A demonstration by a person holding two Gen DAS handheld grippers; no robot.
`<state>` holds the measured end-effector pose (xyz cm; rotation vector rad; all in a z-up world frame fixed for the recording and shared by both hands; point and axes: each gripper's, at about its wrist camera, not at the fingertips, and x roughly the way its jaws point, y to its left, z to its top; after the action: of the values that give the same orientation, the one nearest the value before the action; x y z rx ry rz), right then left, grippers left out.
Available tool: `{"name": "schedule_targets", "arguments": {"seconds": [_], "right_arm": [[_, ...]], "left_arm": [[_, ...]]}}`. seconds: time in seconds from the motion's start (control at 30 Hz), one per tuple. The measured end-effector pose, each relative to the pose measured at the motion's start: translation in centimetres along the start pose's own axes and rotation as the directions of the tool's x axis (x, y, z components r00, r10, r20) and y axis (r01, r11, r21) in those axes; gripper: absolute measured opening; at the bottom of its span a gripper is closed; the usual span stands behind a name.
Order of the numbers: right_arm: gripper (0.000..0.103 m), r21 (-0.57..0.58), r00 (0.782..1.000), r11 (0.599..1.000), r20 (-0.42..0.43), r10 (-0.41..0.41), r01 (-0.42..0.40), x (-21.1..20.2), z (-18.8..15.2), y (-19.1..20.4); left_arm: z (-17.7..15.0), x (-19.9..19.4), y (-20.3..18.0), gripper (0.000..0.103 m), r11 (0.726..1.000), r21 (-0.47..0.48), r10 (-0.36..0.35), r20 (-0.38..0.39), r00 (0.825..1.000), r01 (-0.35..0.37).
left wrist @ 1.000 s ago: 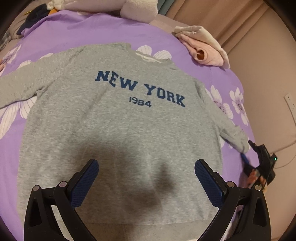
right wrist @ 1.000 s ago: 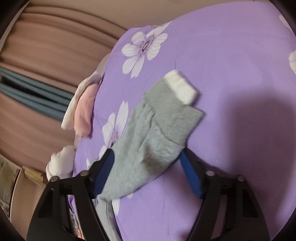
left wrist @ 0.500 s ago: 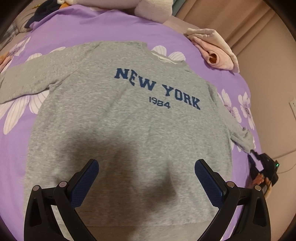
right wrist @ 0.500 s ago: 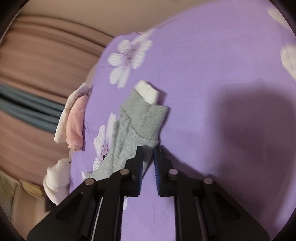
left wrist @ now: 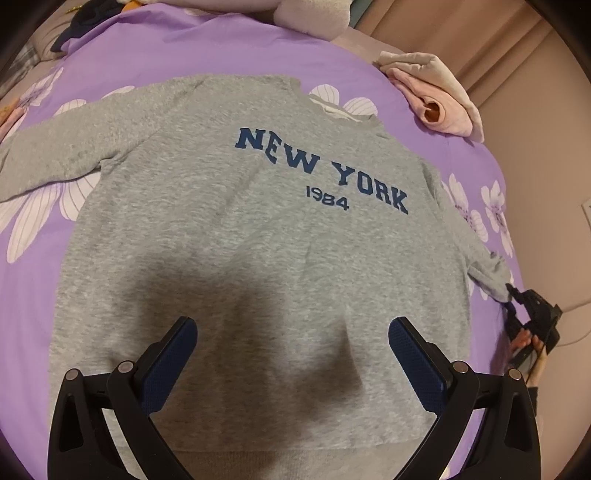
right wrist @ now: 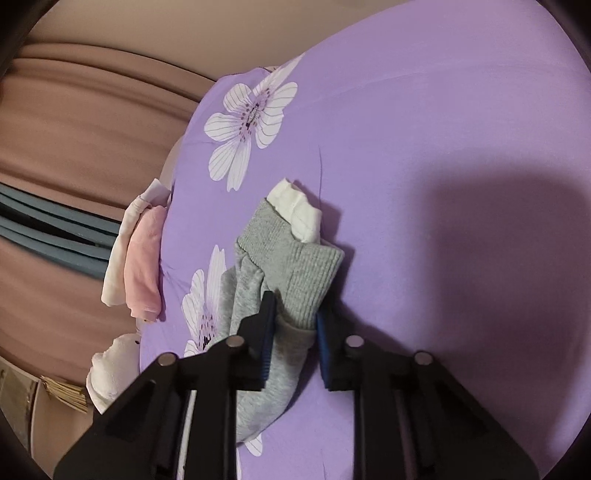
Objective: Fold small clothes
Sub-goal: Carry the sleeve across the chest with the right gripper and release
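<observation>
A grey sweatshirt [left wrist: 258, 229] printed "NEW YORK 1984" lies flat, front up, on the purple flowered bedsheet [left wrist: 192, 48]. My left gripper [left wrist: 291, 328] hangs open above its lower part, near the hem, with nothing between its fingers. The right sleeve [right wrist: 295, 269], with a ribbed grey cuff and a white inner cuff [right wrist: 295, 206], lies near the bed's right edge. My right gripper [right wrist: 295, 321] is closing on it, and both blue pads press the folded cuff. The left wrist view shows that gripper [left wrist: 511, 295] small at the sleeve's end, held by a hand [left wrist: 524, 339].
A folded pink and cream garment [left wrist: 439, 99] lies at the bed's far right corner, also in the right wrist view [right wrist: 140, 266]. Pale bedding [left wrist: 310, 18] and dark clothes [left wrist: 85, 26] lie at the head. Beige curtains [right wrist: 74, 129] hang beyond the right edge.
The right gripper's jaws went from wide apart around the sleeve to pinched on its cuff. The left gripper stayed open over the sweatshirt.
</observation>
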<state>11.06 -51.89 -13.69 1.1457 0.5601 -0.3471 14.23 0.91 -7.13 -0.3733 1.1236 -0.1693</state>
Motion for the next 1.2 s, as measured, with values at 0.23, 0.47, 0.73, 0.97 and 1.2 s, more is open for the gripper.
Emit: {"name": "schedule_targets", "arguments": {"seconds": [0.23,0.47,0.73,0.97,1.2], "right_arm": [[0.017,-0.282,0.997,0.959,0.08,0.017,0.006,-3.8,-1.2,8.6],[0.016,-0.652,0.996,0.757,0.094,0.009,0.054,-4.2,-7.5,20.9],[0.015,-0.942,0.999,0.333,0.029,-0.025,0.036,0.0,-22.2,29.0],[0.017,-1.0,0.987,-0.018,-0.001,-0.16,-0.003,5.9,-35.3,26.9],[0.056,-0.975,0.976,-0.221,0.034,-0.213,-0.015,6.6,-38.8,24.5]], "left_arm": [[-0.2,-1.3,1.3,0.102,1.0,-0.002,0.015,0.022,1.0,-0.015],[-0.9,-3.9,4.8,0.102,0.999,-0.046,-0.004,0.059,0.998,0.007],[-1.4,-5.4,9.3,0.102,0.994,-0.108,0.019,0.078,0.997,-0.01],[-1.2,-5.2,12.2,0.102,0.983,-0.183,0.035,0.079,0.996,-0.02],[-0.7,-5.2,14.2,0.102,0.974,-0.224,0.049,0.086,0.995,-0.029]]}}
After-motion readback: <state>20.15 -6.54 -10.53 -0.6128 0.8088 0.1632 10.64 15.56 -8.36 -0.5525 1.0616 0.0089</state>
